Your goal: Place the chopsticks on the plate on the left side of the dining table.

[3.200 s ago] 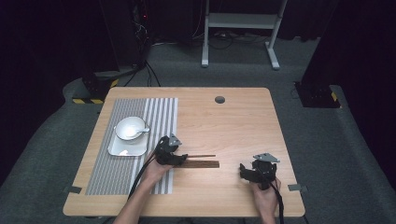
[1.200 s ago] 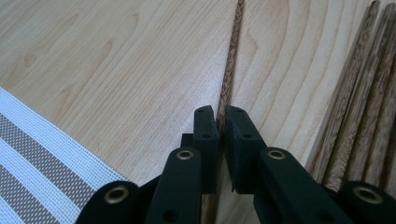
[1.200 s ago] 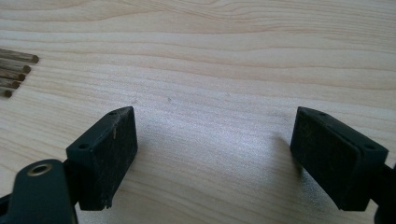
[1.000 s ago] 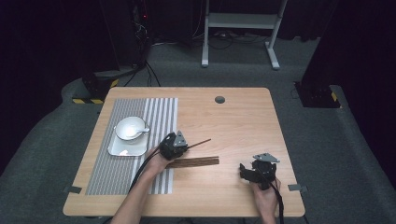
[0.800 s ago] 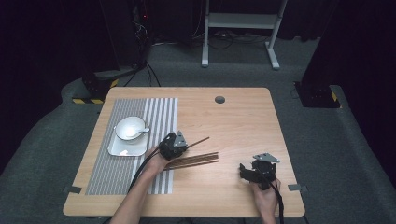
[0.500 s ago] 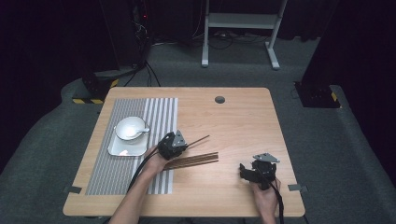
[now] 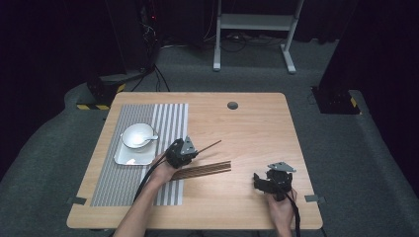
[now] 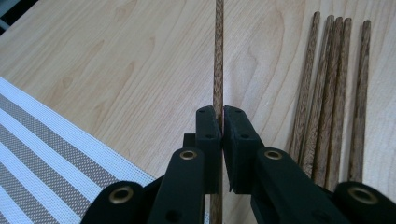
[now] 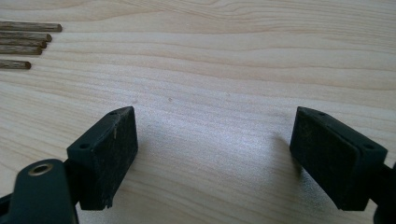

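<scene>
My left gripper (image 7: 190, 151) (image 8: 221, 116) is shut on one dark wooden chopstick (image 7: 208, 146) (image 8: 218, 56), which sticks out up and to the right above the table. Several more chopsticks (image 7: 202, 170) (image 8: 334, 93) lie in a bundle on the wood just below and right of it. Their tips (image 9: 25, 39) appear at the top left of the right gripper view. My right gripper (image 7: 259, 181) (image 9: 215, 154) rests near the table's front right, jaws wide open with bare wood between them.
A striped placemat (image 7: 118, 182) (image 8: 42, 154) covers the left part of the wooden table (image 7: 257, 128). On it stands a white square plate (image 7: 126, 158) with a white bowl (image 7: 138, 134) and spoon. A round hole (image 7: 232, 105) sits near the far edge.
The left gripper has lifted one chopstick off the bundle and tilted it up to the right. The bundle has swung slightly. The right gripper has stayed still.
</scene>
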Tool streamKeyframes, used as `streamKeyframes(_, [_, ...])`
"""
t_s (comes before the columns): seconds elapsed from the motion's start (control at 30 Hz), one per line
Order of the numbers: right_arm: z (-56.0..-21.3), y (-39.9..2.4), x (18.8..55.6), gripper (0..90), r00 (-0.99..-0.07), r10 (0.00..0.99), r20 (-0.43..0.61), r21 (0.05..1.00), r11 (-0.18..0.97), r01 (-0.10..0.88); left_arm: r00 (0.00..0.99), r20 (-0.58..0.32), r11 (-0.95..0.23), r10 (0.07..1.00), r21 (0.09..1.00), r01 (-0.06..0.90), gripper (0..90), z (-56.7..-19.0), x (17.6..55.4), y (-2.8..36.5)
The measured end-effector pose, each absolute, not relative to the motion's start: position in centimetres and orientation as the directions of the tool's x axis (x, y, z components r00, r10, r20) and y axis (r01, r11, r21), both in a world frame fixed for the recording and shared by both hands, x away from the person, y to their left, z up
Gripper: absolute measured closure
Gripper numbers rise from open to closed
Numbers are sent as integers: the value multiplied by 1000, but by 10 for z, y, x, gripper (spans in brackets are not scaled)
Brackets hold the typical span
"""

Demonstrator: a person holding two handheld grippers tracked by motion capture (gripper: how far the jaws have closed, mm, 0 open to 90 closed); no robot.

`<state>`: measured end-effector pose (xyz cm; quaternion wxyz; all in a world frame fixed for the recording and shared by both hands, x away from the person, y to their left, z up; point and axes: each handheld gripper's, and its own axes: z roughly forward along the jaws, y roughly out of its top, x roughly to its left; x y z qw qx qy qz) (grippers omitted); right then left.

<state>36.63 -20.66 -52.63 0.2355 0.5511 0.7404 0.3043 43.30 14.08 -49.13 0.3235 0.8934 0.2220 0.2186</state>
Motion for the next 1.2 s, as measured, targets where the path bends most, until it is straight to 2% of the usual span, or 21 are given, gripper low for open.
streamKeyframes(1.2, [-526,-206,366,147,-282,959,-13,710,208,673,774,243,-653,585,707,272,850,-460,418,163])
